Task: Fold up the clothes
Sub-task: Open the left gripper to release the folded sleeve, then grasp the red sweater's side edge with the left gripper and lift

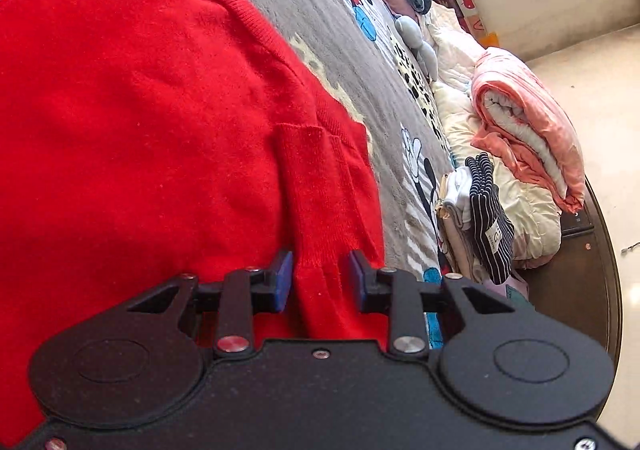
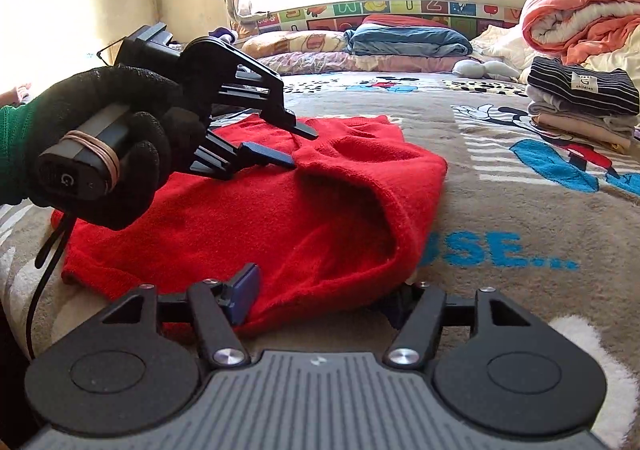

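Observation:
A red knit sweater (image 1: 140, 98) lies on the cartoon-print bed cover, partly folded; it also shows in the right wrist view (image 2: 280, 218). My left gripper (image 1: 320, 278) is open, its blue-padded fingers on either side of a ridge of the red knit near the sweater's edge. It shows in the right wrist view (image 2: 302, 148), held by a black-gloved hand, fingers apart over the sweater's far part. My right gripper (image 2: 328, 294) is open at the sweater's near edge. Its left pad (image 2: 244, 294) shows; the red cloth covers the right one.
A stack of folded clothes with a striped garment on top (image 2: 580, 90) sits at the right of the bed, also seen in the left wrist view (image 1: 488, 210). A rolled pink-and-white quilt (image 2: 580, 14), pillows (image 2: 400, 38) and a grey soft toy (image 1: 420, 46) lie beyond. The bed cover (image 2: 500, 210) stretches right.

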`<state>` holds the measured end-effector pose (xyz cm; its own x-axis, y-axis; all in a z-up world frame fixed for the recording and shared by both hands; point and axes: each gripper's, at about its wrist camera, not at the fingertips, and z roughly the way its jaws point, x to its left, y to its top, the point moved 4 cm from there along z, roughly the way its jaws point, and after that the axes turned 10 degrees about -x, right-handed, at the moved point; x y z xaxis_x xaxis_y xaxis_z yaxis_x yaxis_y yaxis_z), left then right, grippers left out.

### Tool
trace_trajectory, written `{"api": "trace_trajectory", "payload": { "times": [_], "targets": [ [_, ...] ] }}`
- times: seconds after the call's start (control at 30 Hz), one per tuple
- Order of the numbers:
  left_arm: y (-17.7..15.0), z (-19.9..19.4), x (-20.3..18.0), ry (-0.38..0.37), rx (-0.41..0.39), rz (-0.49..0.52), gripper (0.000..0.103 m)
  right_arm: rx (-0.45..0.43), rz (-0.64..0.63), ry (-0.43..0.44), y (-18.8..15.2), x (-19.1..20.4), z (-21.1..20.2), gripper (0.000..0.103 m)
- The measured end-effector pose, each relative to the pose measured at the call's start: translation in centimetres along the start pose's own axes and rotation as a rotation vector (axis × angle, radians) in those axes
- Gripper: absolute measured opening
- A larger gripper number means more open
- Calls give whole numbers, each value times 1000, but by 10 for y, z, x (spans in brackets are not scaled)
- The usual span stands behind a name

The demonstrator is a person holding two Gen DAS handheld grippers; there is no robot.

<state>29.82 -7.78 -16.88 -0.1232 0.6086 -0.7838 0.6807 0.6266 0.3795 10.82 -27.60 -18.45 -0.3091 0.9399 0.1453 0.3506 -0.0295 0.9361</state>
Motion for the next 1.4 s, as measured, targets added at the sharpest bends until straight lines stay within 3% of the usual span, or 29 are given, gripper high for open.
{"api": "trace_trajectory", "payload": {
  "times": [0.2,0.33,0.37,0.4,0.67,0.83,1.07,1.4],
  "targets": [
    [9,21,-6,-3,-23,4,29,-4,-16,5,-1,2,2,67],
    [6,32,-21,10,-48,118,26,-8,-32,4,-2,3,3,68],
    [5,32,-25,19,-55,157,5,-9,-34,5,-3,4,3,68],
    [4,31,-32,29,-66,210,2,-10,-36,6,-3,4,3,69],
    [26,-14,-85,-12,-192,455,2,-12,-41,-3,-1,6,2,69],
    [48,-40,-105,-18,-234,544,2,-19,-62,-30,2,8,-2,60],
    [68,-72,-109,-13,-266,630,2,-24,-139,-42,3,16,-6,53],
    [81,-116,-88,6,-312,693,2,-28,-231,-20,4,31,-10,53]
  ]
}}
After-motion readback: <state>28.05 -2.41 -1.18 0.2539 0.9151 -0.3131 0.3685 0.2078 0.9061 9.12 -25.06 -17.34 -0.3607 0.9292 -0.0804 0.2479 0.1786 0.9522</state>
